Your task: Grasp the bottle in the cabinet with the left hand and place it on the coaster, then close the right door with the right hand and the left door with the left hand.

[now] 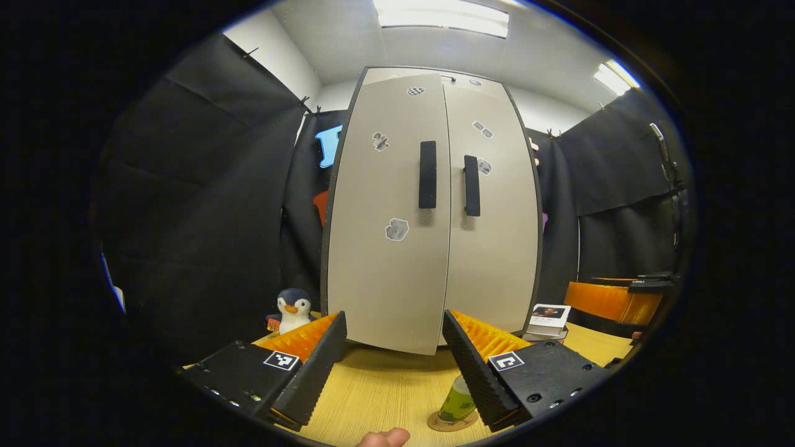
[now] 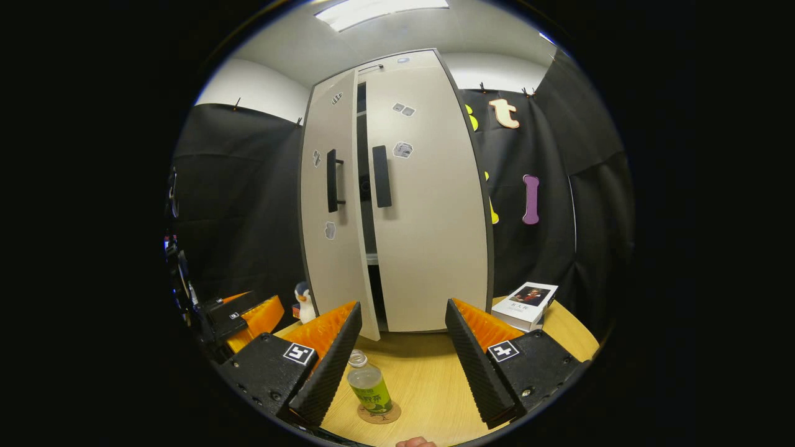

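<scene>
In the left gripper view, the left gripper (image 1: 393, 357) has its fingers wide apart and holds nothing. The cabinet (image 1: 431, 211) stands straight ahead. The bottle (image 1: 458, 400) stands on the coaster (image 1: 448, 422), in front of the cabinet. A toy penguin (image 1: 294, 309) sits left of the cabinet, a book (image 1: 549, 315) right of it.

In the right gripper view, the right gripper (image 2: 402, 347) is also spread wide and empty. The left door (image 2: 332, 205) stands slightly ajar, the right door (image 2: 428, 198) nearly shut.

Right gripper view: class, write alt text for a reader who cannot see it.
A tall cabinet stands with its right door shut and left door slightly ajar. In front, a bottle stands on a coaster on the wooden table, between the open right gripper fingers.
</scene>
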Motion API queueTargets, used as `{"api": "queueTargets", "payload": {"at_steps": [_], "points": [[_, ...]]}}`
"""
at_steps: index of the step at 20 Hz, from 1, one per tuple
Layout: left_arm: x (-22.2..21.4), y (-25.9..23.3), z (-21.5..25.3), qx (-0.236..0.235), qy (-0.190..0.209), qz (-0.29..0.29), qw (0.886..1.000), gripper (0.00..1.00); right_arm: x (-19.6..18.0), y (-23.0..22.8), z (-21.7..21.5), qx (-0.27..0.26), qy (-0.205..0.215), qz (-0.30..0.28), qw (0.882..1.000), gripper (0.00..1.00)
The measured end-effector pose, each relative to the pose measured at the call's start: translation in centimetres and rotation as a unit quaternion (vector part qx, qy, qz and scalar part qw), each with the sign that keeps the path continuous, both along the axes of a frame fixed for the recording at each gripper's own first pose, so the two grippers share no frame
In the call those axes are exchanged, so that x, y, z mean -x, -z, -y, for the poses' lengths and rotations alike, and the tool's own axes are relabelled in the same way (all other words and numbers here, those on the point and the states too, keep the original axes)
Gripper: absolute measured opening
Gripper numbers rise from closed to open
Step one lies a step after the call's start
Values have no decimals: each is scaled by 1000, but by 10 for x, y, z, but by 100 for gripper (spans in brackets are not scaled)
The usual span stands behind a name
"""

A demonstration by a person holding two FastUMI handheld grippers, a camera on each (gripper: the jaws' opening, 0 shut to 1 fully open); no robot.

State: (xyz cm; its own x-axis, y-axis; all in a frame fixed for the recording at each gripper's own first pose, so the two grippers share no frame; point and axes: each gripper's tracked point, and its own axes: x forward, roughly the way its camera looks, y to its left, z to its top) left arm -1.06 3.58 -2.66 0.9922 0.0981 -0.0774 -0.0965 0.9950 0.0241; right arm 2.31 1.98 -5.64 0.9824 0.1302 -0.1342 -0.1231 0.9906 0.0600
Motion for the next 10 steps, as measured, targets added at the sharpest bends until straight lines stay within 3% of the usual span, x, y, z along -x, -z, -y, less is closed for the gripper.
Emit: {"api": "queueTargets", "payload": {"at_steps": [2,3,10], "points": [[1,0,2,-1,2,-2,1000,90,1,-1,3,0,4,0,1000,83],[1,0,3,0,4,-1,1000,95,0,-1,4,-2,6,0,1000,83],[3,1,4,2,4,-2,1000,95,4,-1,7,-6,11,-2,1000,83]]}}
